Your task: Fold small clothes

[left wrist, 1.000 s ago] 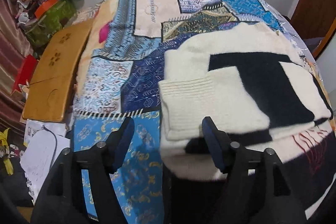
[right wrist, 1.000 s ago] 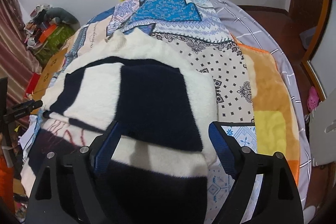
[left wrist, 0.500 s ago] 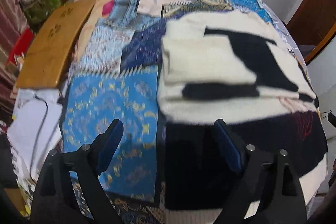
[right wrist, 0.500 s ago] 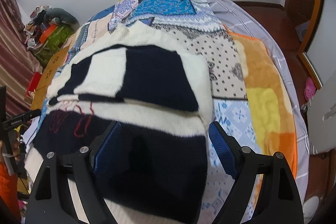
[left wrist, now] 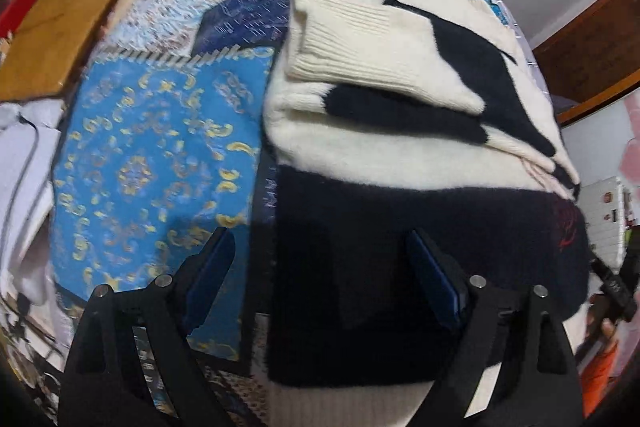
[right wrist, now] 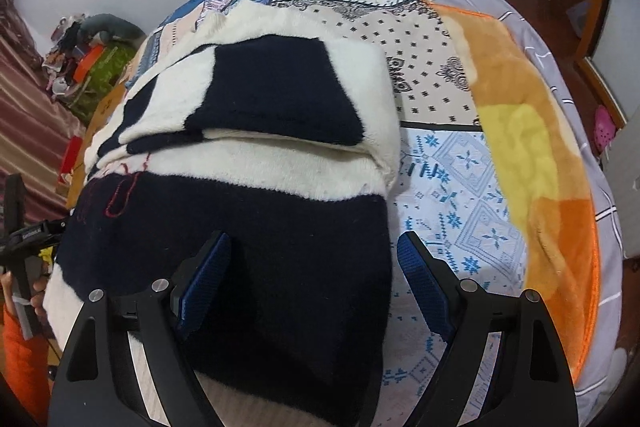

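Observation:
A cream and dark navy fuzzy sweater (left wrist: 380,155) lies on the patchwork bed cover, both sleeves folded across its chest, a ribbed cream cuff (left wrist: 352,43) on top. It also shows in the right wrist view (right wrist: 248,163). My left gripper (left wrist: 320,267) is open and empty above the sweater's near left hem area. My right gripper (right wrist: 316,267) is open and empty above the near right hem area, its right finger over the bare cover.
A patchwork cover (left wrist: 152,163) spans the bed, with an orange and yellow blanket (right wrist: 528,163) on the right. A wooden board (left wrist: 60,19) and clutter lie left of the bed. White cloth (left wrist: 20,163) hangs at the left edge.
Both grippers have drawn back toward me from the folded sleeves to the sweater's near hem, staying open. The sweater has not changed.

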